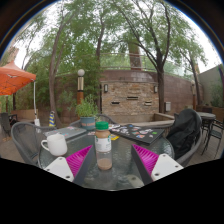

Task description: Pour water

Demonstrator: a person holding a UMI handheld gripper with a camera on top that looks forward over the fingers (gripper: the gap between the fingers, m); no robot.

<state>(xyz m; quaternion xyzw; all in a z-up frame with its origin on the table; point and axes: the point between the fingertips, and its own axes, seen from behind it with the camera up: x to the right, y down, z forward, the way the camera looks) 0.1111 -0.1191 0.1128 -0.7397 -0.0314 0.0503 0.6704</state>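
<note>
One bottle (103, 146) stands between the spread hand-held gripper (103, 160) fingers, one mug (55, 145) beside.

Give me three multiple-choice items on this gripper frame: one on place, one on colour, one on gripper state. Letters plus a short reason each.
1. Where does the bottle stand?
A. on the glass table, between the fingers
B. on the chair
C. under the orange umbrella

2. What colour is the bottle's cap?
A. red
B. green
C. white

3. What are the gripper's fingers doing?
A. pressed on the white mug
B. shut on nothing
C. open, with the bottle between them

Answers:
1 A: the bottle rests on the table, midway between the two pink pads.
2 B: the cap on top is green.
3 C: a gap shows on either side of the bottle; the white mug sits apart, to one side.
</note>
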